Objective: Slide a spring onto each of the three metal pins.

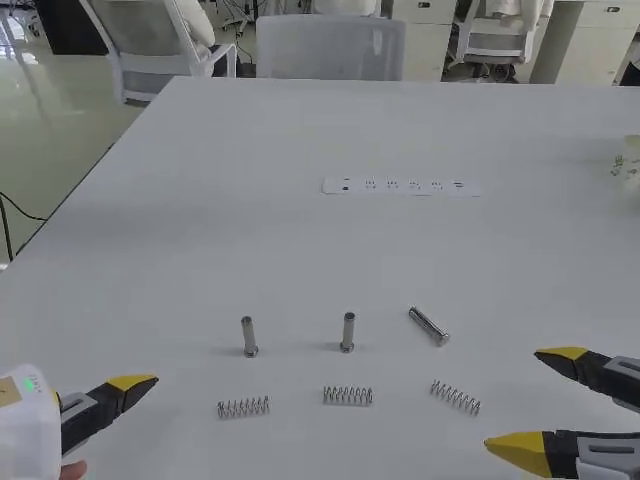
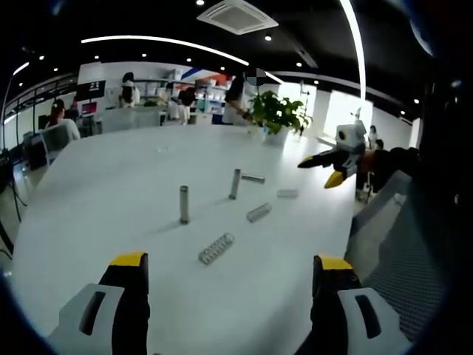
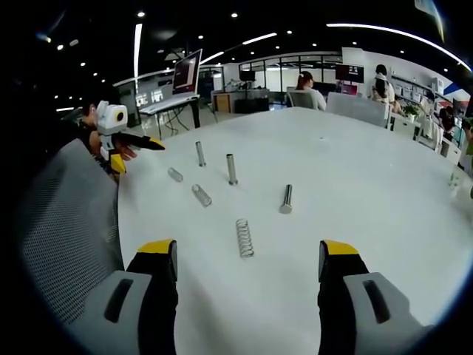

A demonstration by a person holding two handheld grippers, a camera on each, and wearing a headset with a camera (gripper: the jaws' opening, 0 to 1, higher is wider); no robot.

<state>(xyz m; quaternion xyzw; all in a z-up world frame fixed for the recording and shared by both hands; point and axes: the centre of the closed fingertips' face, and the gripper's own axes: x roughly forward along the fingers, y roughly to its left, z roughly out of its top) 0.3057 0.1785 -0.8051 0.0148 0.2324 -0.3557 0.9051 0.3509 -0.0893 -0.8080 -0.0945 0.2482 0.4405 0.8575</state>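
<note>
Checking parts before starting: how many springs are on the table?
3 small coiled metal springs, in a row on the white table: left spring, middle spring, right spring. None seems hidden.

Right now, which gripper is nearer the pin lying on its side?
Right. The right gripper is close by, off the tipped pin's right; the left gripper is far left, beyond both upright pins.

Right gripper (image 3: 247,250), black, yellow tips (image 3: 157,246), grey body
</note>
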